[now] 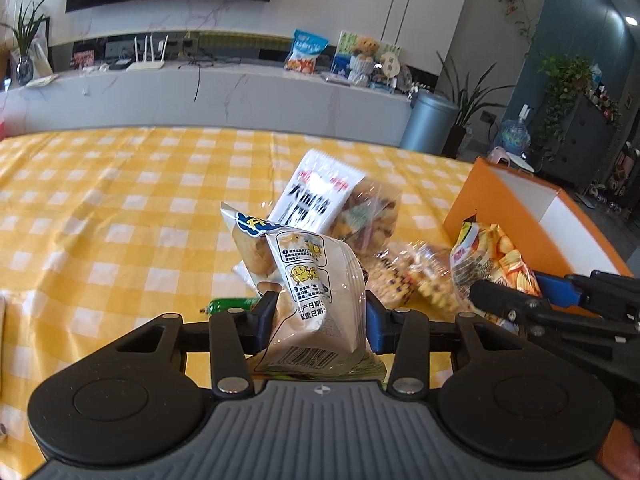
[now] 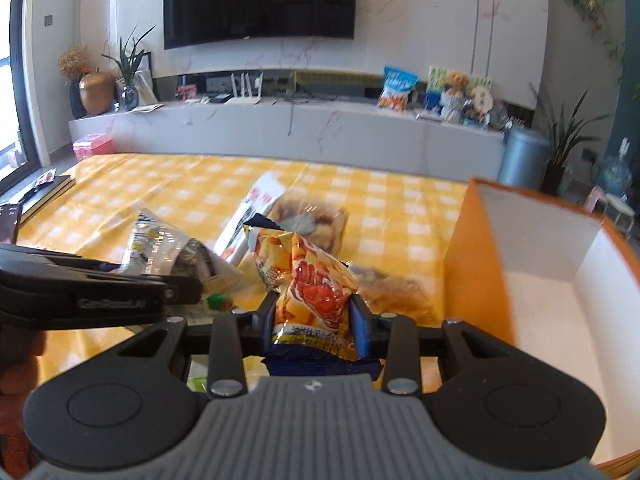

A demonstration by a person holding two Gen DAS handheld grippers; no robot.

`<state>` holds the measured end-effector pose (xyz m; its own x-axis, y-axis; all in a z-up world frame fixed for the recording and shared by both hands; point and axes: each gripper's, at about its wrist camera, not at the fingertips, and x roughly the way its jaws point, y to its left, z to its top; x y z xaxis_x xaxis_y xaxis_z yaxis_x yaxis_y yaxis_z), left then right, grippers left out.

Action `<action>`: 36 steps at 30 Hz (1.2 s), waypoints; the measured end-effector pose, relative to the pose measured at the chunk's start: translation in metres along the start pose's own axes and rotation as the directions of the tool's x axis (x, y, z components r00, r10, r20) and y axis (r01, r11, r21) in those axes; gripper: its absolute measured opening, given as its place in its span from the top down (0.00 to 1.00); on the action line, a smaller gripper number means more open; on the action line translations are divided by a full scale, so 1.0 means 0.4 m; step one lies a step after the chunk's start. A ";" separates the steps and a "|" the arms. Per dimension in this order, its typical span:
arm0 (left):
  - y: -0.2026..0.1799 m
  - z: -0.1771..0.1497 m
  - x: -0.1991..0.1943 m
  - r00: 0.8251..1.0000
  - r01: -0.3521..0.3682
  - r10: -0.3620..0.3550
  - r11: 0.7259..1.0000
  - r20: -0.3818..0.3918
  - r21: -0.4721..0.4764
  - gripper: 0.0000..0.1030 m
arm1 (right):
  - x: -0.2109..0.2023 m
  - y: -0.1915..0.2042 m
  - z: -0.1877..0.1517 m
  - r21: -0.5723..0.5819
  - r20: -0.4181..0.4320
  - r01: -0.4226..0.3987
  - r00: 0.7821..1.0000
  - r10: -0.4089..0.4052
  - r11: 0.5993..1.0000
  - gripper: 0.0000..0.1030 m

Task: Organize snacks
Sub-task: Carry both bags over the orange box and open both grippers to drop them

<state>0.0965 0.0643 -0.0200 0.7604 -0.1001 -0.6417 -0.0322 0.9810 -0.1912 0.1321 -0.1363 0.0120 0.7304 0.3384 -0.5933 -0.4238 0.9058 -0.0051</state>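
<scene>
My left gripper is shut on a clear snack packet with yellow cartoon faces, held above the yellow checked table. My right gripper is shut on an orange chip bag with a red lobster picture; the same bag shows at the right of the left wrist view. Behind lie a white packet with black letters, a clear bag of mixed snacks and a nut bar packet. An orange box with a white inside stands at the right, open on top.
The table wears a yellow checked cloth. A small green packet lies under the left gripper. A marble TV bench with a TV, plants and a blue snack bag stands behind. A grey bin stands past the table's far right corner.
</scene>
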 end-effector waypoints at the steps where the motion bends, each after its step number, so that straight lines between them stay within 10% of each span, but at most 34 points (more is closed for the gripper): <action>1: -0.007 0.005 -0.008 1.000 0.002 -0.002 1.000 0.006 0.006 0.52 | -0.006 -0.007 0.006 -0.002 0.004 0.014 1.000 -0.014 1.000 0.66; 20: -0.213 0.109 -0.098 0.980 0.192 -0.197 0.974 0.029 0.123 0.52 | -0.210 -0.273 0.064 0.199 0.066 0.005 0.998 -0.019 0.980 0.66; 36: -0.562 0.141 0.067 0.944 0.327 -0.255 0.814 -0.211 0.480 0.51 | -0.250 -0.526 0.001 0.274 -0.089 0.125 0.991 -0.104 0.954 0.66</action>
<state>0.1609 -0.1495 0.0476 0.5888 -0.3799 -0.7135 0.5340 0.8455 -0.0095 0.1483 -0.3605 0.0726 0.7197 0.2183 -0.6591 -0.1661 0.9759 0.1419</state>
